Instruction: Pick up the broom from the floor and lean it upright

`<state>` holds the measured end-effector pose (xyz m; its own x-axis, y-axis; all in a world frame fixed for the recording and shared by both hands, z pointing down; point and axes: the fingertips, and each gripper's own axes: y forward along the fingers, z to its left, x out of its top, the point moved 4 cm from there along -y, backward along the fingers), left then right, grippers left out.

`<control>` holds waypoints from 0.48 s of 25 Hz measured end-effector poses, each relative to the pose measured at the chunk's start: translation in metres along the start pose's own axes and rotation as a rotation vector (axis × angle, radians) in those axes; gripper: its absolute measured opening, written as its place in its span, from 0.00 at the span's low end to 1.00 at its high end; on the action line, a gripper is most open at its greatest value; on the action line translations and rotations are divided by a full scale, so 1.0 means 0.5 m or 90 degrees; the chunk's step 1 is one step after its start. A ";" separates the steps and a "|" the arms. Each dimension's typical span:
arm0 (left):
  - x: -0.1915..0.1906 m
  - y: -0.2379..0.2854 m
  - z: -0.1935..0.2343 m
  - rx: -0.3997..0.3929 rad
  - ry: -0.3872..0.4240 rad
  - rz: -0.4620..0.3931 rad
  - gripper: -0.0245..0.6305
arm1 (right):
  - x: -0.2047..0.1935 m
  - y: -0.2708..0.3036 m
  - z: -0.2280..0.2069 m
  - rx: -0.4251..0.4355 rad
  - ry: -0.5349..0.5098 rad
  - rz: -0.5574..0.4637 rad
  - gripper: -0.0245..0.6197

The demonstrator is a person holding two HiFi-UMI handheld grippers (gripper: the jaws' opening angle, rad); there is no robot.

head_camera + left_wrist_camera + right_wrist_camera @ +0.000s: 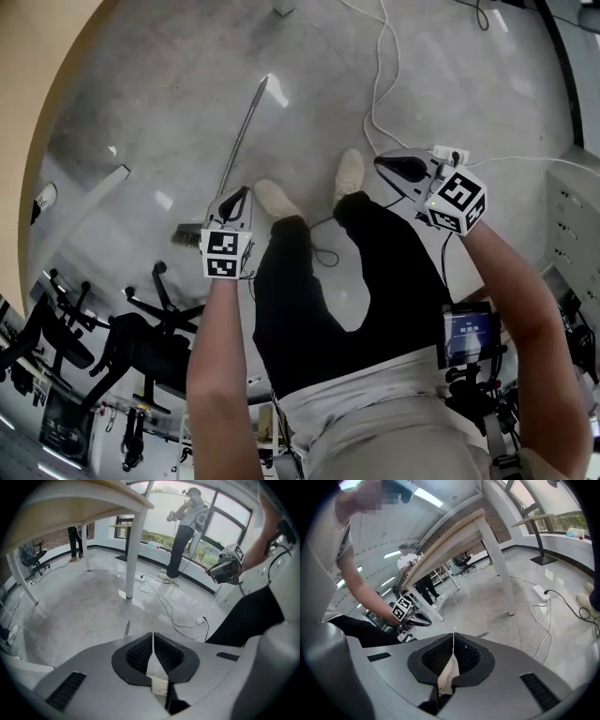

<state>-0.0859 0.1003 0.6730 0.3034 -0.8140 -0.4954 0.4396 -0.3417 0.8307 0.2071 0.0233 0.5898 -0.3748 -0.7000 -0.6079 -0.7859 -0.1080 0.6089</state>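
Left tongs: both jaws meet along one line, with nothing between them. In the head view the left tongs sit over the floor, just right of the broom's brush end and just left of my left shoe.

Right tongs: jaws pressed together as well, and empty. In the head view the right tongs sit just right of my right shoe, with the marker cube on the near side.

Broom: it lies flat on the floor. The handle runs from the far end down to the bristles at near left. Neither pair of tongs grips it. In the left gripper view only the end of the broom shows, just past the jaw housing and left of the jaw line.

Surroundings:
- A white cable winds over the floor at far right and ends at a power strip beside the right tongs.
- A table stands on the far side of the floor. Another person stands by the windows beyond it.
- Black chairs stand at near left, behind me.

Each pair is visible from the other — the right tongs at upper right of the left gripper view, the left tongs at left of the right gripper view.
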 end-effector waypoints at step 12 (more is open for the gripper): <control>-0.026 0.260 0.123 -0.005 0.042 0.059 0.06 | 0.013 0.124 -0.194 0.018 -0.075 0.013 0.07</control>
<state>-0.0847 0.0376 0.8029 0.3977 -0.8097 -0.4316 0.4130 -0.2620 0.8722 0.2036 -0.0561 0.6732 -0.4449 -0.6142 -0.6518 -0.7900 -0.0736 0.6087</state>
